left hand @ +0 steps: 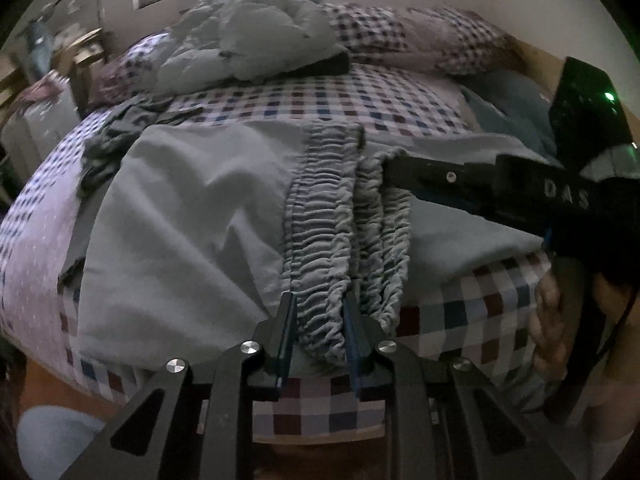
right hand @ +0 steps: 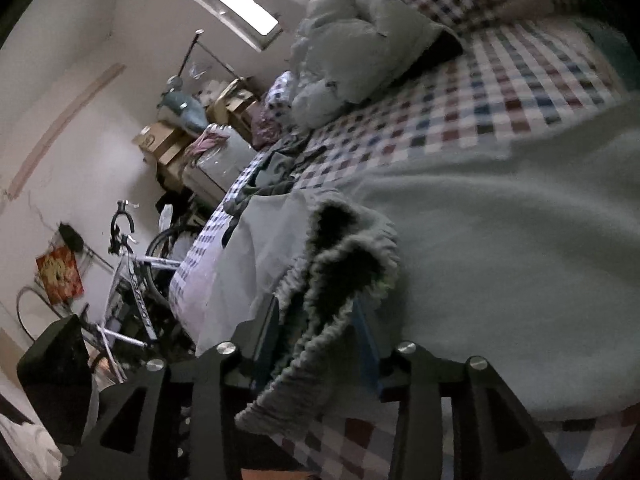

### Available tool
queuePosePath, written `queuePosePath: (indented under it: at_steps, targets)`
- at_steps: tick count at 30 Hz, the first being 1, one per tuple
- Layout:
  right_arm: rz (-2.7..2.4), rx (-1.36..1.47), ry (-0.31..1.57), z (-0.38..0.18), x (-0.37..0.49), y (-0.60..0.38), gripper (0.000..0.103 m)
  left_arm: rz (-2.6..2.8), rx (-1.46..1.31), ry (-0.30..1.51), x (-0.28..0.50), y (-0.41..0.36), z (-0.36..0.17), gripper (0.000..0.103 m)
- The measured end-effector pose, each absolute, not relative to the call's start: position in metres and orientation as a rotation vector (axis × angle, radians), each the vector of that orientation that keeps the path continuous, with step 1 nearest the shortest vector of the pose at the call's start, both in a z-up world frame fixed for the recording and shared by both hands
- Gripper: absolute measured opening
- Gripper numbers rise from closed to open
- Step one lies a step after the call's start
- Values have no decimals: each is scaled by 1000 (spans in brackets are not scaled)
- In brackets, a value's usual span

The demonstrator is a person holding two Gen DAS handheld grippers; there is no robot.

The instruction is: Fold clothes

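Trousers point(left hand: 192, 216), pale grey with a ruched elastic waistband point(left hand: 320, 240), are lying spread across the checked bed sheet point(left hand: 320, 100) at the near edge of the bed. Left hand-held gripper point(left hand: 318, 316) is reaching onto the near end of the waistband; gathered elastic is sitting between its blue-padded fingers point(left hand: 287, 320), and the pads look to be pressing on it, so it is grasping the waistband. Right hand-held gripper point(right hand: 316, 320) is sitting at another part of the same waistband point(right hand: 344, 264); folds of the band are bunching up between its fingers point(right hand: 366, 332), but the jaws are standing wider than the fabric, with a gap on the left side, so it reads as released, not clamping. In the left wrist view, the right hand-held gripper's black body point(left hand: 480, 184) is lying over the trousers from the right, its tip touching the waistband, with the person's hand point(left hand: 548, 312) gripping its handle. Crumpled pale duvet point(left hand: 256, 40) is piling up at the far end of the bed, and a dark grey garment point(left hand: 108, 148) is lying on the sheet just beside the trousers' far left corner. Bicycle point(right hand: 132, 280) is standing beside the bed in the right wrist view.
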State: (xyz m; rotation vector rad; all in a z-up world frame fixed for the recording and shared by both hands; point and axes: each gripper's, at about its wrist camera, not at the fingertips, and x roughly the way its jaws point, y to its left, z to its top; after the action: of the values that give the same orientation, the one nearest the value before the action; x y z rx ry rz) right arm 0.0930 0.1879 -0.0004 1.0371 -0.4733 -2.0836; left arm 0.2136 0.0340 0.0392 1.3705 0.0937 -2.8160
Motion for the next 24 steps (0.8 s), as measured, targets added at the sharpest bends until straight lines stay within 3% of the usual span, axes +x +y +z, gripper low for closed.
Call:
queuePosePath:
  at_steps: [2, 8, 15, 24]
  targets:
    - [-2100, 1019, -422, 2, 97, 180, 51, -2802, 1342, 136, 219, 31, 38, 24]
    - [-2148, 1025, -290, 4, 101, 167, 51, -2797, 1290, 173, 232, 27, 32, 24]
    - [-2131, 1014, -338, 21, 97, 169, 51, -2809, 1283, 244, 234, 24, 27, 24]
    - [-2123, 1193, -188, -3, 86, 133, 49, -2816, 1246, 398, 239, 7, 23, 24]
